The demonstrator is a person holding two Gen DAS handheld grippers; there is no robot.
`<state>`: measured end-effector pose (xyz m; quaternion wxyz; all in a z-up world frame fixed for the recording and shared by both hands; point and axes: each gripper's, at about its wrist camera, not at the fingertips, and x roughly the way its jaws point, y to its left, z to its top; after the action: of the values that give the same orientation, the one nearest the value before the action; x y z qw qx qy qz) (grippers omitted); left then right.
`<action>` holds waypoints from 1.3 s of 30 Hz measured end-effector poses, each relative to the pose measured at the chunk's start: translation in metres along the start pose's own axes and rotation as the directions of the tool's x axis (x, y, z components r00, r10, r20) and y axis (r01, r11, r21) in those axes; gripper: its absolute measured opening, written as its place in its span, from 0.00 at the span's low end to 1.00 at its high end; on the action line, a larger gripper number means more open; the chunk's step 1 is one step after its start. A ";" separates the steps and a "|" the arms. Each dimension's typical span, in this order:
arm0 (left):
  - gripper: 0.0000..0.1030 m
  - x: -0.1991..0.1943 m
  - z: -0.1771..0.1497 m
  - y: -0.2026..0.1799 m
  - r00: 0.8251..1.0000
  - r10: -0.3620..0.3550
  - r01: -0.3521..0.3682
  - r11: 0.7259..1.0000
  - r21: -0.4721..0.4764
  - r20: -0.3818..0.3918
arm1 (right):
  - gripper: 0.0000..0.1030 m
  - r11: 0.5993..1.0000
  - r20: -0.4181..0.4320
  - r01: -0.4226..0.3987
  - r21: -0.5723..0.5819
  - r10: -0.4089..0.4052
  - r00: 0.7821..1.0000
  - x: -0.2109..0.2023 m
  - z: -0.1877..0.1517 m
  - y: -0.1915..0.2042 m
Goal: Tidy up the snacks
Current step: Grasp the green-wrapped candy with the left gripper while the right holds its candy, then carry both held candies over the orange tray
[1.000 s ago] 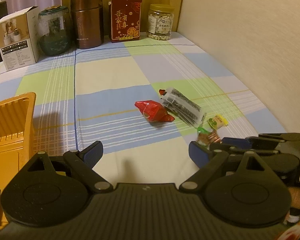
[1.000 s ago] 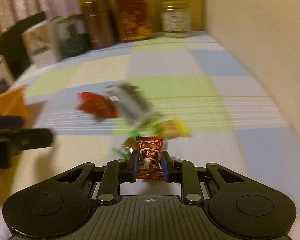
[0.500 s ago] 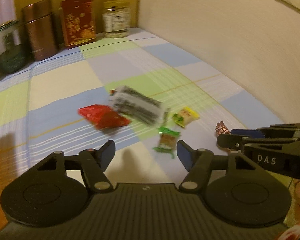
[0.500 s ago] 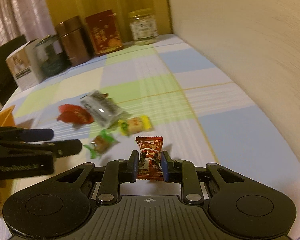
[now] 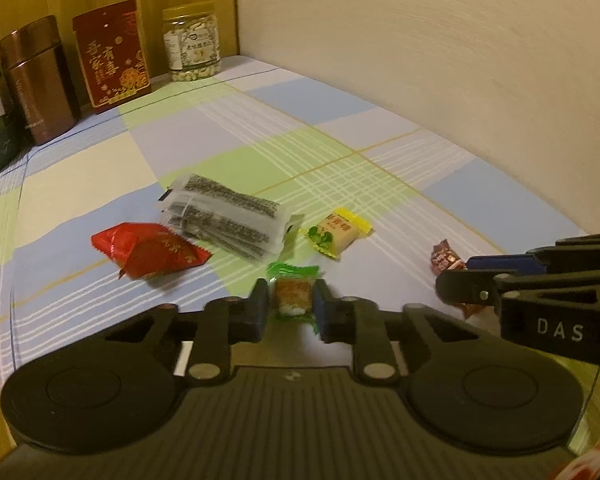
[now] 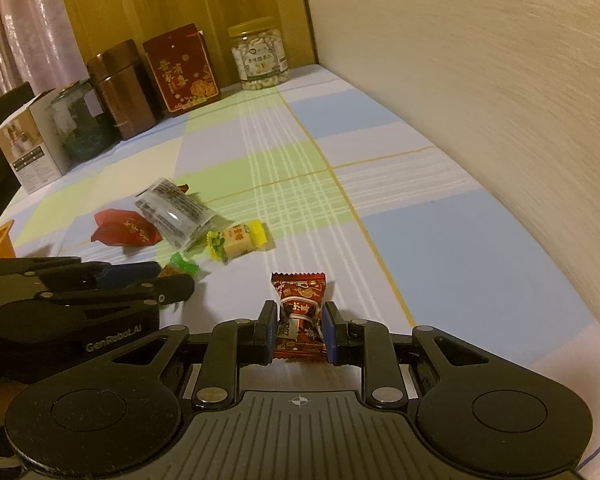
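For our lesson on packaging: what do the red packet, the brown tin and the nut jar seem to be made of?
Red packet: likely glossy foil or plastic film, judging by its creases and shine.
Brown tin: probably metal, smooth with a coppery sheen.
Nut jar: clear plastic or glass, since its contents show through; its yellowish lid looks like plastic.

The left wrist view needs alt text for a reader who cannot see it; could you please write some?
The left gripper is shut on a green-wrapped candy on a checked tablecloth. Beyond lie a red foil packet, clear dark-printed sachets and a yellow-wrapped candy; the right gripper holds a brown-wrapped candy.
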<state>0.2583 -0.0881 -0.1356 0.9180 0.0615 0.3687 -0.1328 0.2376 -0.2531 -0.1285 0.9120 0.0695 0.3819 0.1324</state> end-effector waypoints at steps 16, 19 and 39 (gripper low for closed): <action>0.18 -0.063 -0.009 0.024 0.998 0.060 -0.062 0.990 -0.127 -0.024 | 0.24 0.999 0.025 -0.030 -0.042 0.031 0.999 -0.028 0.014 0.030; 0.18 -0.083 -0.011 0.029 0.997 0.074 -0.076 0.985 -0.158 -0.016 | 0.24 0.998 0.037 -0.037 -0.057 0.040 0.999 -0.041 0.019 0.040; 0.18 -0.215 -0.037 0.048 0.990 0.143 -0.134 0.958 -0.254 0.016 | 0.24 0.985 0.040 -0.078 -0.152 0.085 0.996 -0.123 0.002 0.119</action>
<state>0.0992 0.0082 -0.0126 0.9315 -0.0325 0.3617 -0.0213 0.1338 -0.1754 -0.0168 0.9170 0.0191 0.3466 0.1964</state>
